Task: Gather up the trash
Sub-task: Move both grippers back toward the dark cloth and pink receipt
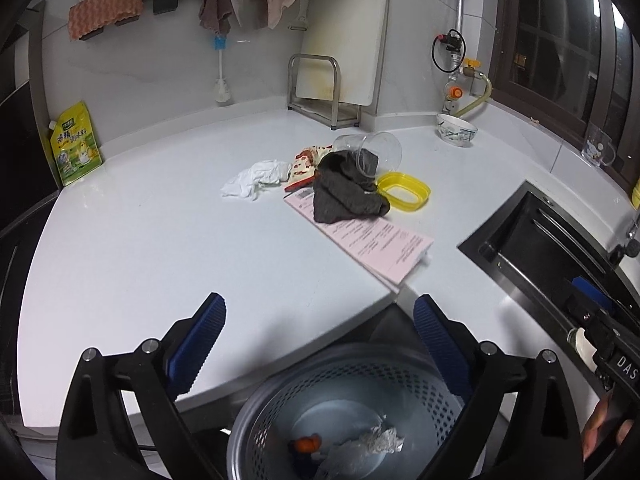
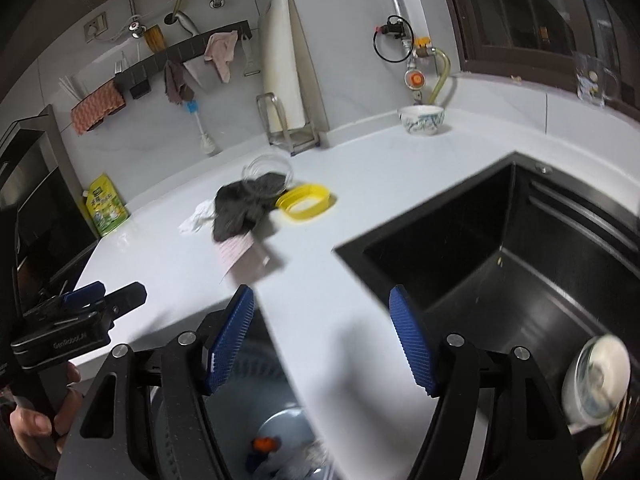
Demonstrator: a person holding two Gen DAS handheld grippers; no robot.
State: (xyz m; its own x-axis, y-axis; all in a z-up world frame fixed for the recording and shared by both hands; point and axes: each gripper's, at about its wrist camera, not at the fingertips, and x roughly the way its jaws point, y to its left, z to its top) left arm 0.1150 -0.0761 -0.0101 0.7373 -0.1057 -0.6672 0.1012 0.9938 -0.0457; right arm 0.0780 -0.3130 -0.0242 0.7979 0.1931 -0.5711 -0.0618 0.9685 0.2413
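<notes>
Here we look down along our two grippers at a white kitchen counter point(image 1: 160, 240). Our left gripper point(image 1: 320, 320) has its blue-padded jaws spread wide with nothing between them, and it sits above a grey perforated trash basket point(image 1: 280, 400) that stands below the counter's edge. Inside the basket lie a crumpled clear wrapper point(image 1: 380, 440) and a small orange piece point(image 1: 306, 445). Our right gripper point(image 2: 322, 316) is released too, jaws apart and empty, over the counter edge beside a black sink point(image 2: 500, 248). Well ahead on the counter a cluster of things remains: a crumpled white tissue point(image 1: 258, 178), a red-and-white snack wrapper point(image 1: 306, 164), a dark grey cloth point(image 1: 346, 194) lying on a pink paper sheet point(image 1: 380, 244), a clear plastic cup point(image 1: 376, 152) tipped on its side touching the cloth, and a yellow lid point(image 1: 404, 191) just beside it.
</notes>
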